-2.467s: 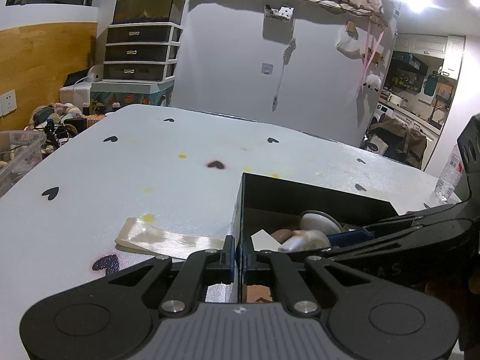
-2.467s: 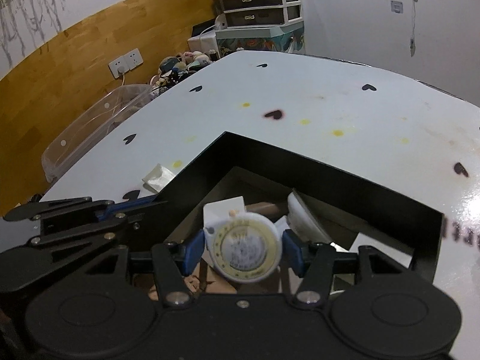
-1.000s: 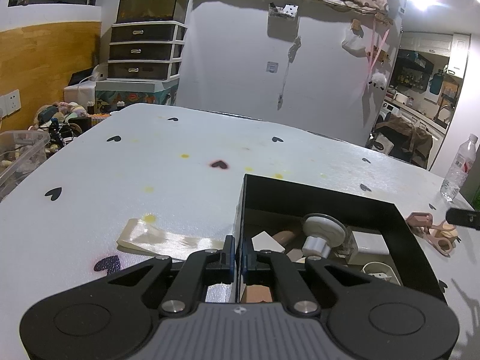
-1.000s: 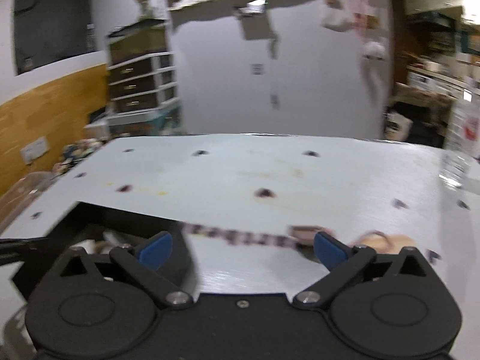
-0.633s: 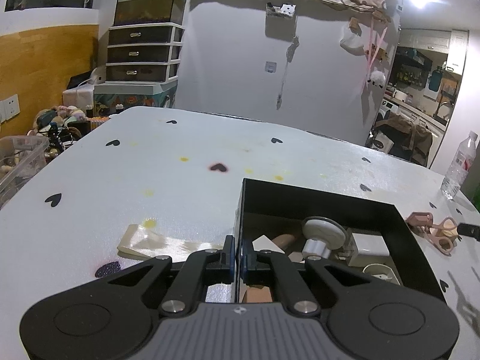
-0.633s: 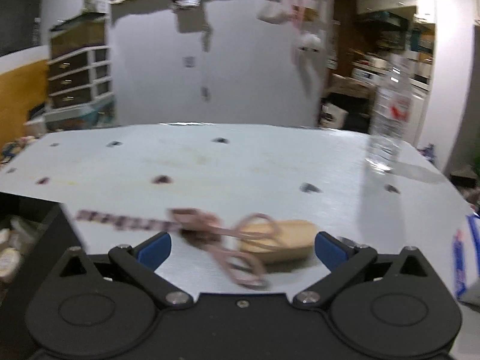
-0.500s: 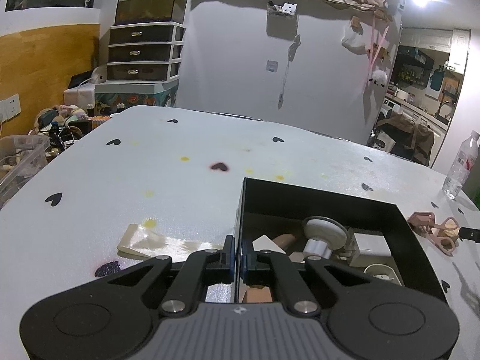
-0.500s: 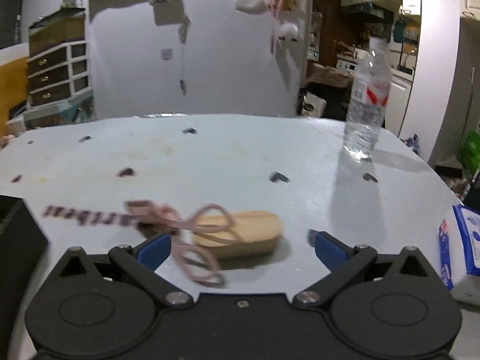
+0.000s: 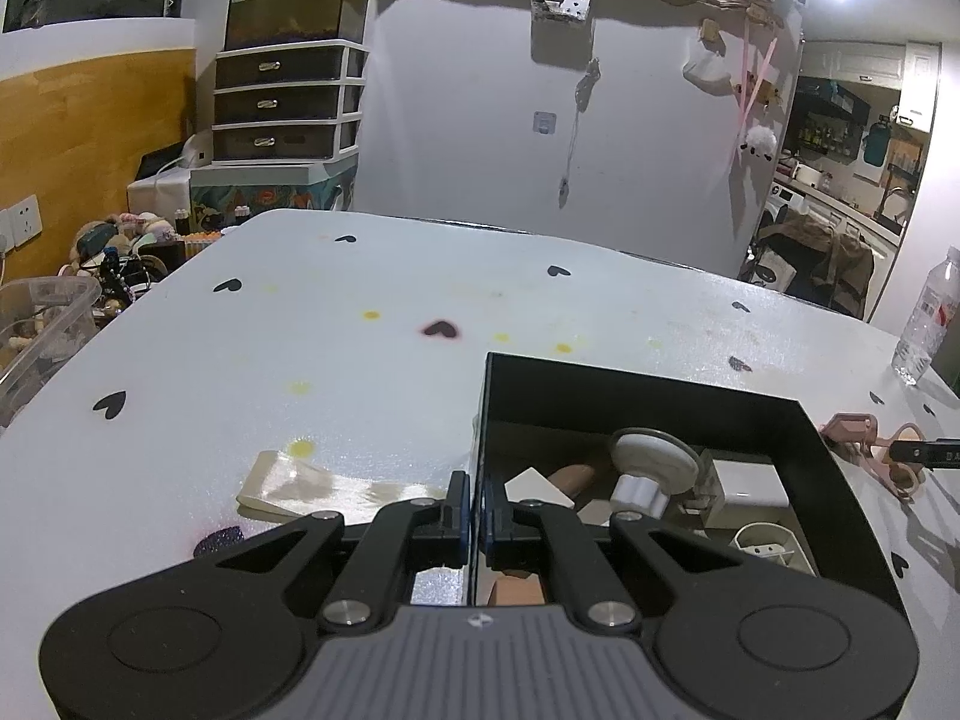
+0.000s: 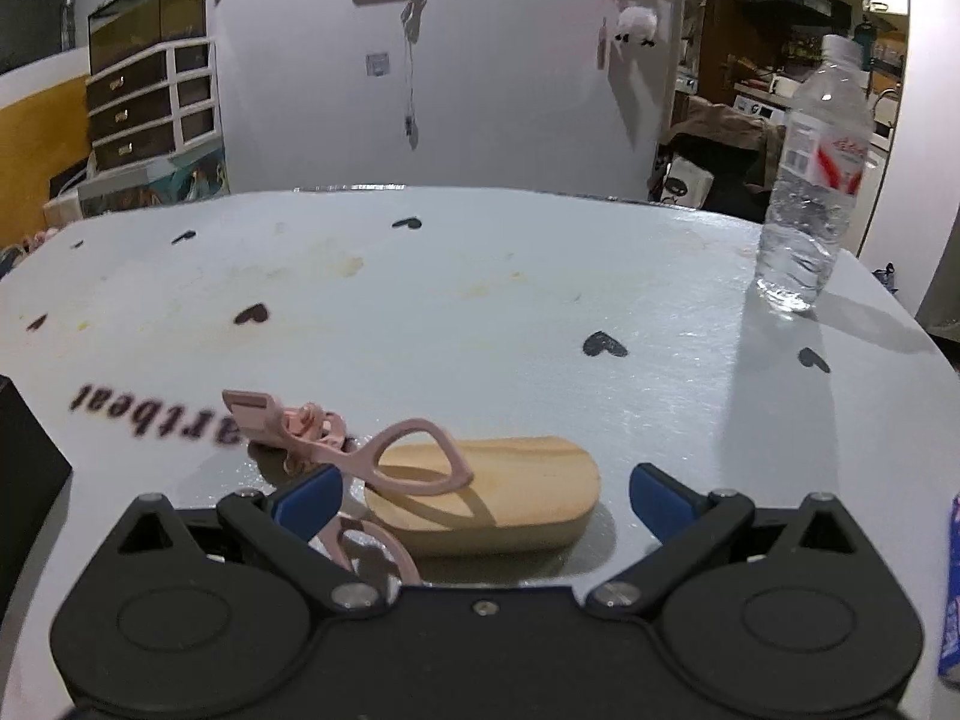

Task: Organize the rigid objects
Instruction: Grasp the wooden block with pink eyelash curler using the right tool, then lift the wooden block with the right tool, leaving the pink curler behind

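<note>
my right hand-held gripper (image 10: 483, 489) hangs low over the tabletop (image 10: 480, 300) with its blue pads wide apart and nothing between them. just ahead, between the pads, lies a wooden block (image 10: 504, 495), and pink scissors (image 10: 360, 459) lie tilted across its left end, one loop just beside my left pad. printed on the tabletop left of the scissors i read upside-down letters, roughly "artbeat". the bottle (image 10: 813, 180) at far right has a red and white label i can't read. my left hand-held gripper (image 9: 474, 507) is clamped on the near left wall of the black box (image 9: 630, 387), which holds a white knob (image 9: 651, 462) and small items.
</note>
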